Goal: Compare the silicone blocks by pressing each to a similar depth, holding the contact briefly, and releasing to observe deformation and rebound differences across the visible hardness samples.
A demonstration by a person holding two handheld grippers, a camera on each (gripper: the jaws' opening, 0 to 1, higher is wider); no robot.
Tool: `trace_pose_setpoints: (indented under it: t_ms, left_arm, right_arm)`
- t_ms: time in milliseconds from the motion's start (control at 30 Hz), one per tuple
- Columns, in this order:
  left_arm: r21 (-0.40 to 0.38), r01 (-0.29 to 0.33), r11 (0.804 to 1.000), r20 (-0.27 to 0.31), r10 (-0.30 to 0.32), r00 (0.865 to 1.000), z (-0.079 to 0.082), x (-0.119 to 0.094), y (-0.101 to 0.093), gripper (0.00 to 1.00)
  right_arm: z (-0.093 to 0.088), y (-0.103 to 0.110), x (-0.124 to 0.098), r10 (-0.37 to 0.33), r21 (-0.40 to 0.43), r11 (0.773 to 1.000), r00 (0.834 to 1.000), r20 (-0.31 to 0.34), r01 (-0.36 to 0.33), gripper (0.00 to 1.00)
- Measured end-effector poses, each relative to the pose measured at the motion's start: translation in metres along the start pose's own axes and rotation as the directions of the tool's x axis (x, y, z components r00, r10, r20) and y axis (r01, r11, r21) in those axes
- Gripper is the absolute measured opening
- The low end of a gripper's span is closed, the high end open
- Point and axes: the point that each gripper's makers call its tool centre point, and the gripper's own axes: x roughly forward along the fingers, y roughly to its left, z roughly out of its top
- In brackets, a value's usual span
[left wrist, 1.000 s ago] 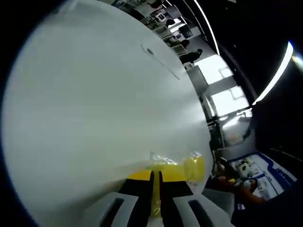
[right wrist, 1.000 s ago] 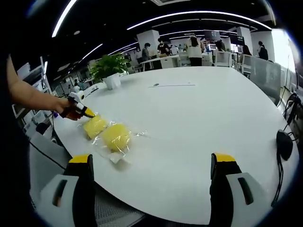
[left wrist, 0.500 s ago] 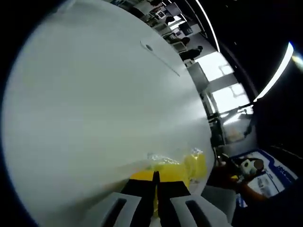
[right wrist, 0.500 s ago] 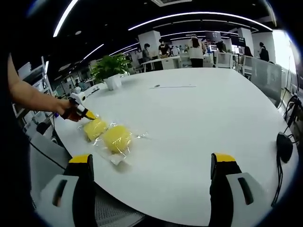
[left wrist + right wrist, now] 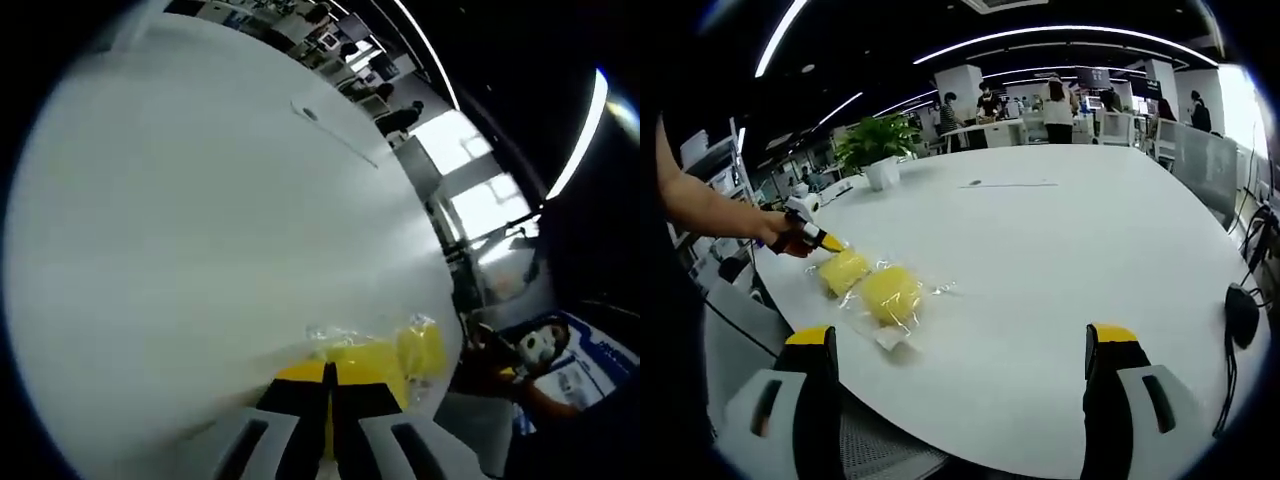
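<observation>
Two yellow silicone blocks in clear bags lie near the white table's (image 5: 1060,250) left edge: one block (image 5: 843,270) further left, the other block (image 5: 890,293) beside it. In the right gripper view, the hand-held left gripper (image 5: 810,236) comes in from the left, its yellow tip at the left block's corner. In the left gripper view, my left gripper (image 5: 329,378) is shut, jaws together, with one bagged block (image 5: 365,355) right ahead of the tips and the second block (image 5: 418,345) beyond it. My right gripper (image 5: 960,335) stands wide open over the table's near edge, holding nothing.
A potted plant (image 5: 875,150) stands at the table's far left. A thin pen-like item (image 5: 1005,183) lies far across the table. A black device (image 5: 1240,305) hangs off the right edge. A person's forearm (image 5: 710,210) reaches in from the left. People and desks fill the background.
The narrow slit between the left jaws has shut. The left gripper's tip has stayed at the left block, and the blocks have shifted very slightly. The right gripper has held still.
</observation>
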Motion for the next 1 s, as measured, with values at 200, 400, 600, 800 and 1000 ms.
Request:
trace_pose_setpoints:
  t_ms: [200,400,600,800,1000]
  left_arm:
    - [0.028,-0.012,1.000,0.017,0.012,1.000,0.002,-0.004,-0.001,0.00]
    - [-0.057,0.023,0.998,0.048,-0.020,0.999,0.006,-0.006,-0.008,0.00]
    - [-0.014,0.051,0.999,0.085,-0.050,0.995,0.011,-0.010,-0.022,0.00]
    - [0.064,0.064,0.996,0.116,-0.071,0.991,0.014,-0.015,-0.037,0.00]
    - [0.110,0.043,0.993,0.166,-0.061,0.984,0.021,-0.022,-0.050,0.00]
  right_arm:
    - [0.004,-0.001,-0.001,0.000,-0.007,1.000,1.000,0.003,0.000,0.96]
    - [0.004,0.004,-0.001,0.013,-0.015,1.000,1.000,0.000,-0.013,0.96]
    - [0.006,0.005,-0.002,0.019,-0.024,1.000,1.000,-0.005,-0.019,0.96]
    - [0.011,0.002,-0.004,0.019,-0.037,0.999,1.000,-0.005,-0.019,0.96]
    - [0.018,0.000,-0.003,0.023,-0.047,0.999,1.000,-0.005,-0.023,0.96]
